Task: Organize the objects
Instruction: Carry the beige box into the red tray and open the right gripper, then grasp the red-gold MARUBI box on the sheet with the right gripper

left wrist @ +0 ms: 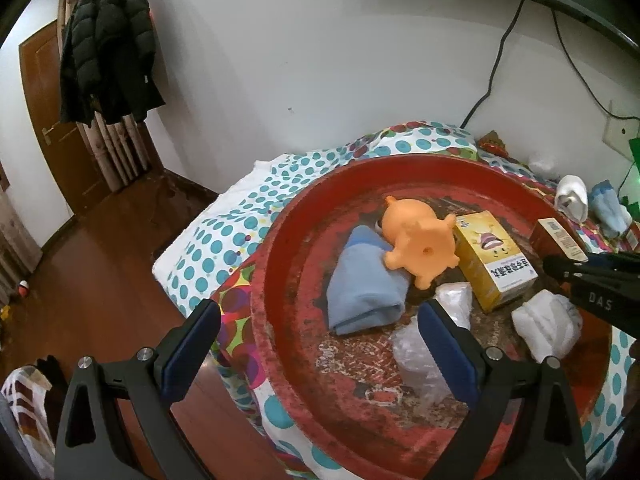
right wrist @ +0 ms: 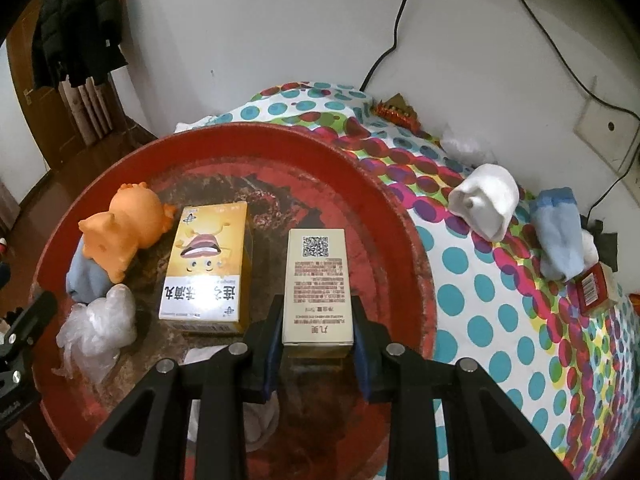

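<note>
White walls and a wooden floor are framing a bed [right wrist: 480, 280] covered in a polka-dot spread, on which a large round red tray [right wrist: 380, 208] is resting. Held by the right gripper [right wrist: 318, 344], a narrow cream box [right wrist: 318, 280] is hanging above the tray's floor with its long axis running along the fingers, its QR-coded end pointing away from the wrist toward the wall; the jaws are pressing on both long sides of its near end. Just to its left, a yellow box [right wrist: 208, 268] is lying flat in the tray, roughly parallel to it. An orange toy [left wrist: 416, 240] is lying against the yellow box's far corner and partly over a folded blue cloth [left wrist: 364, 292], with a crumpled clear plastic bag [right wrist: 100, 328] nearby. The left gripper [left wrist: 320, 344] is angling downward over the near rim of the tray, its jaws standing wide apart and holding nothing. In the left wrist view the right gripper is entering from the right edge, above a rolled white sock [left wrist: 548, 328] in the tray. Outside the tray, on the bedspread, a white sock roll [right wrist: 484, 200] and a blue sock roll [right wrist: 560, 236] are lying near the wall.
</note>
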A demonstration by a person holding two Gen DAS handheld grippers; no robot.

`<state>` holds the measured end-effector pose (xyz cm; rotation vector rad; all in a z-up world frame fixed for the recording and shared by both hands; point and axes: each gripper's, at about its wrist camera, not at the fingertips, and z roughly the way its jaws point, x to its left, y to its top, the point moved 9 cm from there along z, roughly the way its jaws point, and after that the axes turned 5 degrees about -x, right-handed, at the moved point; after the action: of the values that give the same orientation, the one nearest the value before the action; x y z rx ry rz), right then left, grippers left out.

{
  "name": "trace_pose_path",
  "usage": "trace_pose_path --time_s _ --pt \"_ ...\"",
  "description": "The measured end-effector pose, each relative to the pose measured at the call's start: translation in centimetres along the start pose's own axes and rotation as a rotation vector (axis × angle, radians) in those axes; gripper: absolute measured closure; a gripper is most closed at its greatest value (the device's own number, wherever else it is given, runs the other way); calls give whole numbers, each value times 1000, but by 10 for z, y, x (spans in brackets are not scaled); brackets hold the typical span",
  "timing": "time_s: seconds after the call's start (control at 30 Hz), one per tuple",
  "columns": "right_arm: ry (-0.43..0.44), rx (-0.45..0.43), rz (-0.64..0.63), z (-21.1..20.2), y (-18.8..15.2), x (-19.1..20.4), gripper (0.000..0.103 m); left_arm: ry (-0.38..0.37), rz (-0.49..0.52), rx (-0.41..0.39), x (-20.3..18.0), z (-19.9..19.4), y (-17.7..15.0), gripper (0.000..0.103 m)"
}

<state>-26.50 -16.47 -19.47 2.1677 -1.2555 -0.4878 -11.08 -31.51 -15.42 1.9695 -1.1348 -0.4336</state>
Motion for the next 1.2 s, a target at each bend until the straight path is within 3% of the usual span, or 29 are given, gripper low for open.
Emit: trace_pose_path --time_s 0.07,0.17,0.37,0.53,0.83,1.0,1.2 --pt "-2 -2 9 -1 0 0 73 4 6 -7 -1 -1 0 4" --pt "-1 10 5 -4 -2 -1 60 -4 -1 -7 -2 -2 0 4" --pt "18 -73 27 -41 -2 -22 57 -18 -12 -5 -3 -2 -1 4" --pt "-67 -142 108 -73 -12 -92 44 -14 10 -4 -8 -2 -3 4" --pt "-291 -83 243 -59 -49 -247 44 -47 35 -23 -20 -4 -3 4" --pt "-298 -92 286 -41 -43 -286 44 -65 69 -43 -30 -5 -3 2" --pt "-333 -66 251 -6 -27 -306 44 -73 119 -60 -43 -6 -3 2"
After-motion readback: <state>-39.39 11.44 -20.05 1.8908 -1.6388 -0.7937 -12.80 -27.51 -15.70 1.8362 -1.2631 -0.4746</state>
